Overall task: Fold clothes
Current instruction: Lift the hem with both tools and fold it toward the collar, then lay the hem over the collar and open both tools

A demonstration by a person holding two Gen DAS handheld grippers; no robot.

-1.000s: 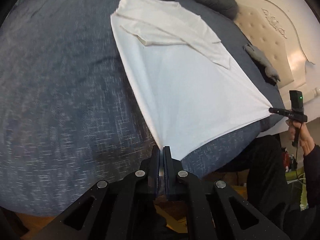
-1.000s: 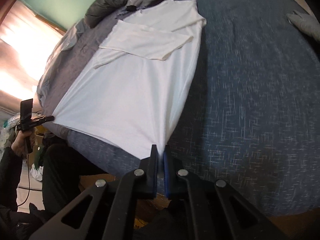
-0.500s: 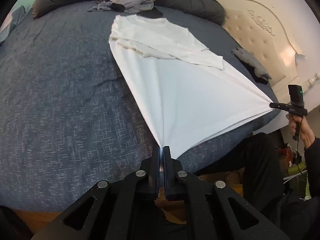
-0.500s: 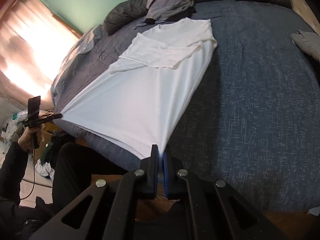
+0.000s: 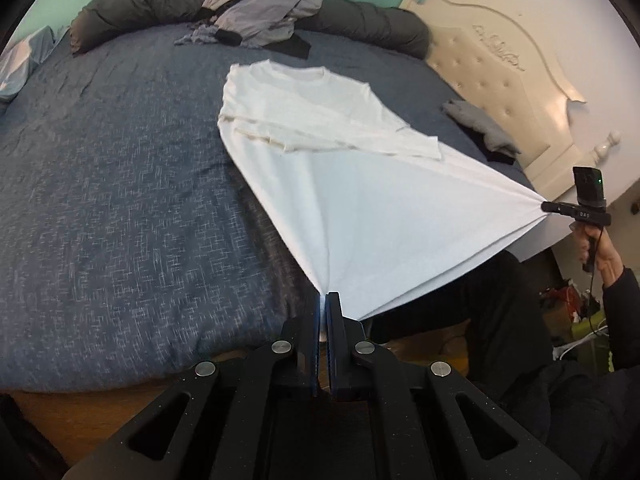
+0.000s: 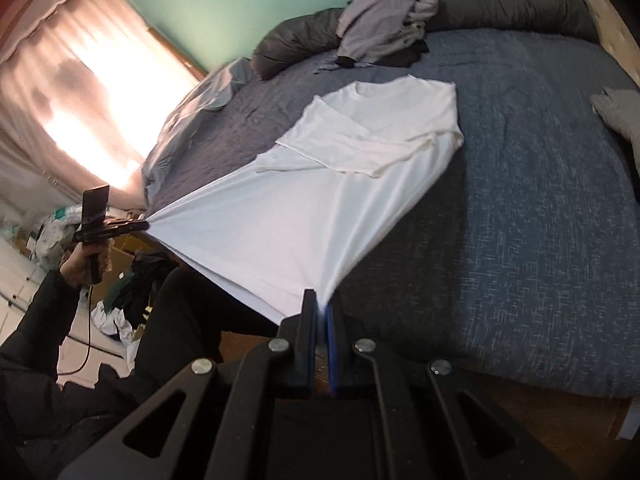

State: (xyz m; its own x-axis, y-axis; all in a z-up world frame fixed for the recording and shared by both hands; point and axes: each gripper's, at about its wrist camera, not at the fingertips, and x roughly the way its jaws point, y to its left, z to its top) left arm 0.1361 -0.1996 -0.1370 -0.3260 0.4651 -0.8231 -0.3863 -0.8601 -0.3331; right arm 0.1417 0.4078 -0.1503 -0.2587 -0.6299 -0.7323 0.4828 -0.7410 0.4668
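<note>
A white long-sleeved shirt (image 5: 360,200) lies on the blue bed (image 5: 120,200), collar at the far end, both sleeves folded across the chest. My left gripper (image 5: 324,296) is shut on one bottom hem corner. My right gripper (image 6: 322,300) is shut on the other hem corner; it also shows in the left wrist view (image 5: 550,207). The left gripper shows in the right wrist view (image 6: 140,225). The hem end of the shirt (image 6: 280,232) is lifted and stretched taut between the two grippers, off the near edge of the bed.
A heap of grey clothes (image 5: 256,12) and a dark rolled duvet (image 5: 140,4) lie at the far side. A grey garment (image 5: 476,124) lies by the cream headboard (image 5: 512,80). The person's dark legs (image 5: 500,304) stand at the bed's near edge (image 6: 520,376).
Both grippers have risen and pulled back toward the near edge, lifting the hem higher. More of the shirt's lower half is off the bed and taut.
</note>
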